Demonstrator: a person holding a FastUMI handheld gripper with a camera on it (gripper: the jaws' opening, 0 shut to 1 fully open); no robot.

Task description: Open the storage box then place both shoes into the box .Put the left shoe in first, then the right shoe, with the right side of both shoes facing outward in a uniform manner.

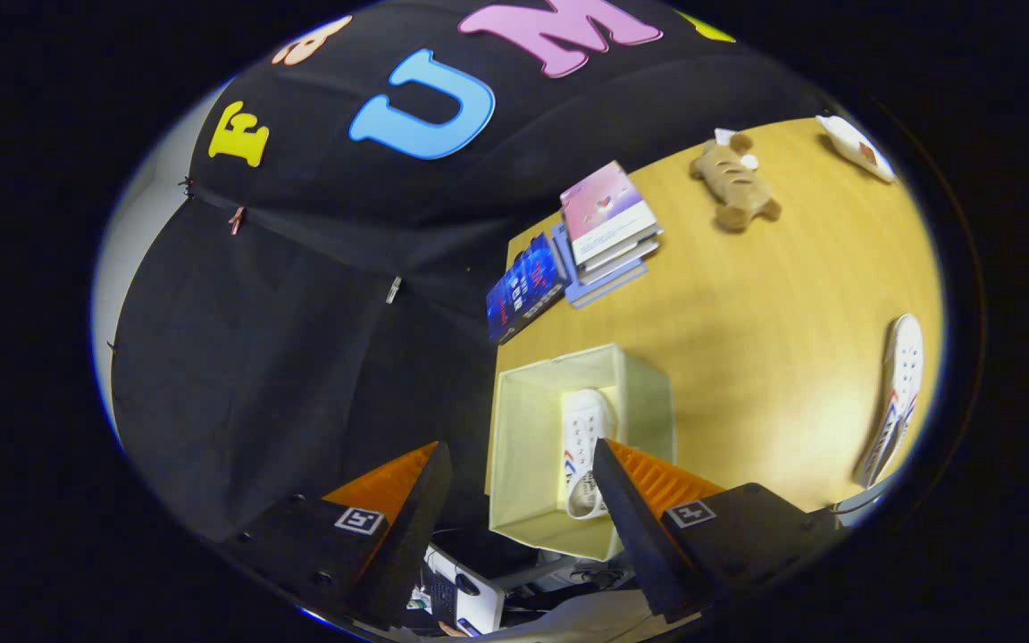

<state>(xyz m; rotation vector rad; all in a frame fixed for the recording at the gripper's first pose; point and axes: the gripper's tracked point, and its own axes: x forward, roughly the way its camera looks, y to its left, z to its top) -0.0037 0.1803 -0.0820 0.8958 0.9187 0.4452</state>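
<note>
Gripper [522,487] tilted, fingers apart above box [532,420] w/ shoe [584,438]

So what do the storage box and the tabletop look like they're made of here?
The storage box, just ahead of the open gripper with one shoe inside, looks like pale fabric over stiff panels: matte, soft folded edges, though coated card is possible. The table looks like light wood or a wood-look laminate: visible grain with a smooth, faint sheen.
</note>
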